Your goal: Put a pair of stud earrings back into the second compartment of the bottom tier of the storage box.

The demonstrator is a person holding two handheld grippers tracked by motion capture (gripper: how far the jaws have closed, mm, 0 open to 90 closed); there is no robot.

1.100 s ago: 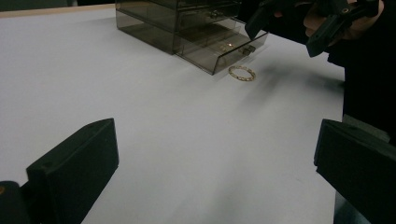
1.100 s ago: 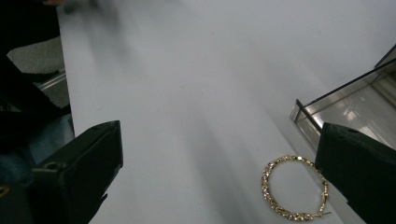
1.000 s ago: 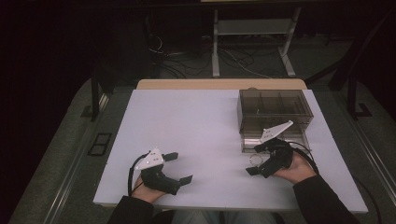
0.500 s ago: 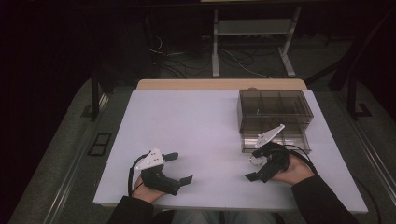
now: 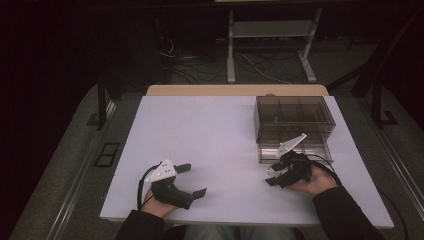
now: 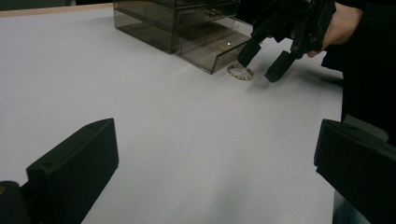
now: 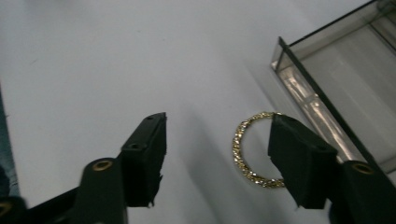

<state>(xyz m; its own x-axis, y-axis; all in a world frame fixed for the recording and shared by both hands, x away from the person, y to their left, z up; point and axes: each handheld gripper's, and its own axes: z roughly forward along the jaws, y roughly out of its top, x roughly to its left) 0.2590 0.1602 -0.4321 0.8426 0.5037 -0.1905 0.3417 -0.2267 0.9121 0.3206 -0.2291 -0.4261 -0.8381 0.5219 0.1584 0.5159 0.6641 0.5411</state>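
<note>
Jaws of the left gripper point(image 5: 191, 180) stand wide apart over bare desk point(image 5: 200, 135) nearest the person, holding nothing. Farther on, the right gripper point(image 7: 217, 158) hangs open above a gold bracelet point(image 7: 252, 149), one jaw overlapping its edge. Beyond lies the open drawer point(image 7: 336, 98) of a smoky plastic organizer point(image 5: 292, 116). Closing off-centre might flick the thin, flat chain aside or pinch only desk.
</note>
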